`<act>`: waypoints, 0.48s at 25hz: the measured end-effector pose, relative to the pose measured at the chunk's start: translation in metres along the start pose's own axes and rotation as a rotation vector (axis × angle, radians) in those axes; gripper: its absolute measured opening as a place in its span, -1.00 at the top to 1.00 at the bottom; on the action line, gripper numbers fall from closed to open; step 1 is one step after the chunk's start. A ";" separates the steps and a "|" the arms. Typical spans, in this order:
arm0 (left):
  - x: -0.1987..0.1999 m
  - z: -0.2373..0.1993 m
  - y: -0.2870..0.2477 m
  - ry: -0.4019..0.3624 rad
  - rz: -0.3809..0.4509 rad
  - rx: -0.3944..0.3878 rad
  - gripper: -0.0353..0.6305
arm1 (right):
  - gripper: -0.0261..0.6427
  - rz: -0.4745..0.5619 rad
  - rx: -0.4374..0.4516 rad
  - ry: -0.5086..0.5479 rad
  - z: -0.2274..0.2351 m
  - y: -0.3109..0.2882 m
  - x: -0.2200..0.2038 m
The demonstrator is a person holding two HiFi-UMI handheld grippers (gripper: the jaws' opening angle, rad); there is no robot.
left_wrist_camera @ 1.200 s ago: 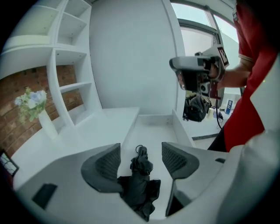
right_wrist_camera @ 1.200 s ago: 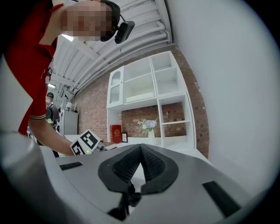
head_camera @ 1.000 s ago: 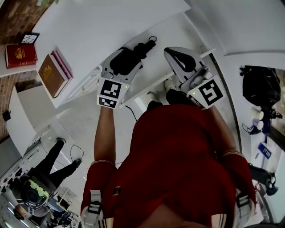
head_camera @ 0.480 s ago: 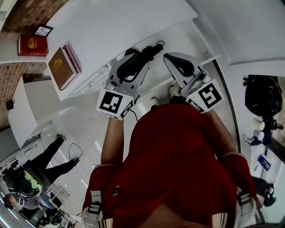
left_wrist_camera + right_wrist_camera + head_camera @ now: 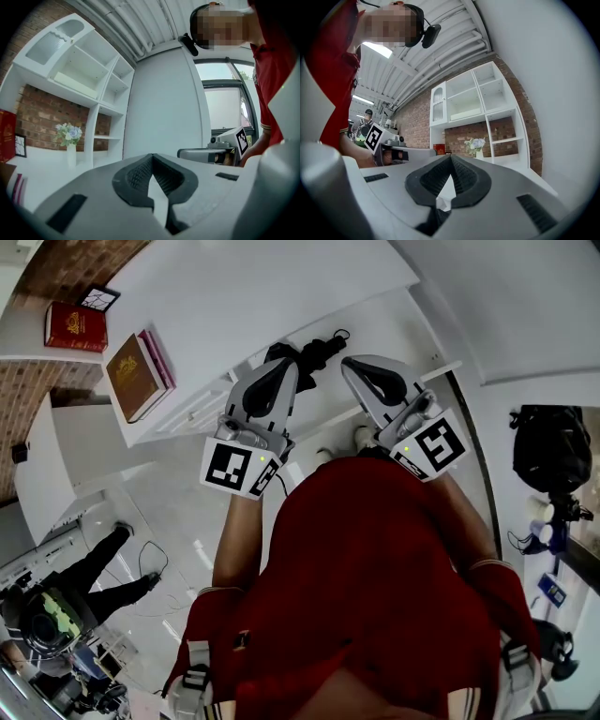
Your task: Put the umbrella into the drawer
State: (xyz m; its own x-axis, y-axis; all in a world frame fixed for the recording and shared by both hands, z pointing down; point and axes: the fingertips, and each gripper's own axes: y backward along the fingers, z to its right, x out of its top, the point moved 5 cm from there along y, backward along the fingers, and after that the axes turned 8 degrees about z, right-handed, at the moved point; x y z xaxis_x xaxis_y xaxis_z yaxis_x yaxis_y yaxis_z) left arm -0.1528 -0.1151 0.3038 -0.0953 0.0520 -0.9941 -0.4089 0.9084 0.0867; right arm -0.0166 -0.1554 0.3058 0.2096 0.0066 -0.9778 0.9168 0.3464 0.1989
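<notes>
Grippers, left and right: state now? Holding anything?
Left gripper: shut, jaws just closed, nothing between them.
Right gripper: shut, nothing held.

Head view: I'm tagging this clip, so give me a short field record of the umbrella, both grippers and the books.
left gripper: shut, jaws just closed, nothing between them
right gripper: shut, empty
umbrella: black, folded, beyond the left gripper's tips, not held
brown book: on the white top, left of the grippers
red book: further left still
</notes>
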 end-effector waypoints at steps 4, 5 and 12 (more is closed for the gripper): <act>0.007 -0.002 0.007 -0.003 0.042 0.024 0.88 | 0.93 -0.004 -0.004 0.012 -0.002 0.000 0.002; 0.007 -0.003 0.008 -0.003 0.047 0.027 0.88 | 0.93 -0.006 -0.005 0.015 -0.002 0.000 0.002; 0.006 -0.010 0.016 0.001 0.049 0.041 0.88 | 0.93 -0.015 -0.008 0.025 -0.005 0.003 0.001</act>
State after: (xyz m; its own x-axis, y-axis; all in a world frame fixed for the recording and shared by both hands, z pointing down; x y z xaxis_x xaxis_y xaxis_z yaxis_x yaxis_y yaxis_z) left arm -0.1687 -0.1041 0.2999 -0.1146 0.0962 -0.9887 -0.3662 0.9211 0.1321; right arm -0.0155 -0.1494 0.3050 0.1868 0.0251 -0.9821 0.9169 0.3543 0.1834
